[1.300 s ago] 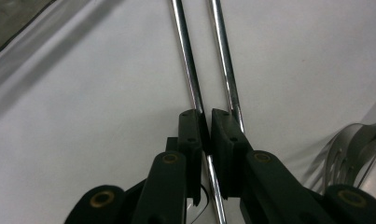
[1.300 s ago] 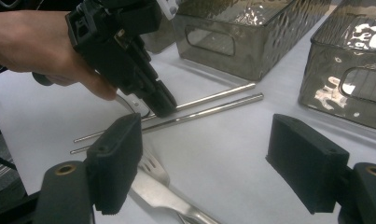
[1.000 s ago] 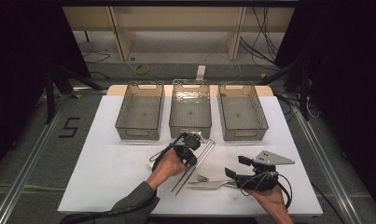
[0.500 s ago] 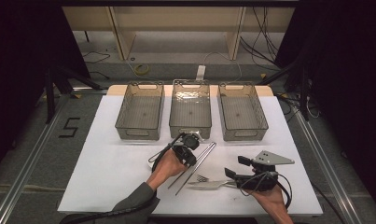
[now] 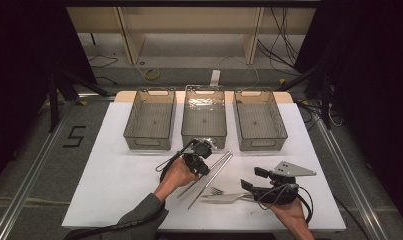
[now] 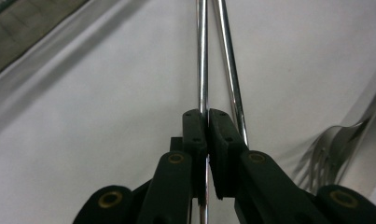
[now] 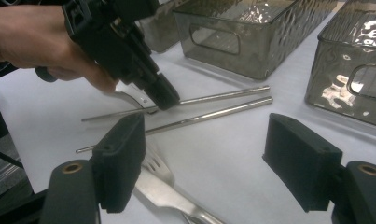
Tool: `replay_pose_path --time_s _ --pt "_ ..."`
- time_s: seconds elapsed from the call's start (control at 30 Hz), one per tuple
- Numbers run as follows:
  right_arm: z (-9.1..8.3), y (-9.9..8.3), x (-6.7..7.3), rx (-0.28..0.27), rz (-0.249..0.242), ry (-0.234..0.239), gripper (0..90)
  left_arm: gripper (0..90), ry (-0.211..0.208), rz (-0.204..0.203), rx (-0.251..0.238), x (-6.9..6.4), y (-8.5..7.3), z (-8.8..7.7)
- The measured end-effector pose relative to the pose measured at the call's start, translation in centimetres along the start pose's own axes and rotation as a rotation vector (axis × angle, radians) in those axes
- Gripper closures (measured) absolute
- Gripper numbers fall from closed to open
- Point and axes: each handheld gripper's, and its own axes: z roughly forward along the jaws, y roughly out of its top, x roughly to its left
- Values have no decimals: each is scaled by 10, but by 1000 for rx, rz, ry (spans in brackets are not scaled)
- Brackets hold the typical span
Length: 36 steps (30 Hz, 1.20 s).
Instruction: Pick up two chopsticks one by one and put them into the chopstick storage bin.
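Chopsticks, two long metal ones, lie near the middle of the white table (image 5: 114,200), running from near left to far right, and the left gripper (image 5: 201,159) is clamped on one chopstick (image 6: 203,70) partway along its length. In the left gripper view the black pads press tight on that rod, while the second chopstick (image 6: 228,65) runs just beside the right-hand pad, outside the grip. A second ago the pair lay closer to parallel, and the left gripper sat over them in much the same spot; now the two rods spread a little toward the near end, and the left hand (image 5: 178,174) has barely shifted. A fork (image 5: 228,196) lies just to the right of the near ends of the chopsticks, its tines pointing left, unchanged from before. The right gripper (image 5: 247,189) rests over the fork's handle end at the near right, in the same place as earlier, with its jaws standing wide apart and nothing between the pads. Three clear bins (image 5: 150,142) stand in a row along the far side of the table, the middle one just beyond the far tips of the chopsticks.
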Motion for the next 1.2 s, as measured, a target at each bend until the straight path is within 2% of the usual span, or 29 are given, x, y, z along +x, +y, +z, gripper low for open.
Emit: replay_pose_path --time_s 0.07,0.17,0.37,0.57,0.73,0.9,1.0,1.1,1.2 --pt "0 0 1 -4 -4 1 286 855 2 3 -18 1 1 -5" --pt "0 0 1 -7 -4 0 278 855 -29 6 -47 3 2 -15" --pt "-2 1 2 -27 -8 -1 268 854 -48 7 -129 8 5 -41" --pt "-3 1 2 -40 -11 0 267 854 -34 3 -204 16 5 -67" --pt "-4 1 2 -42 -13 2 267 853 -12 -17 -255 32 3 -87" --pt "-3 1 2 -41 -13 6 267 853 32 -47 -302 49 -1 -108" --pt "-4 2 3 -47 -15 8 267 853 58 -72 -341 64 -6 -120" --pt "-3 2 3 -47 -14 10 267 853 79 -114 -383 80 -12 -131" --pt "-3 2 2 -46 -13 10 266 853 110 -152 -403 98 -18 -141"
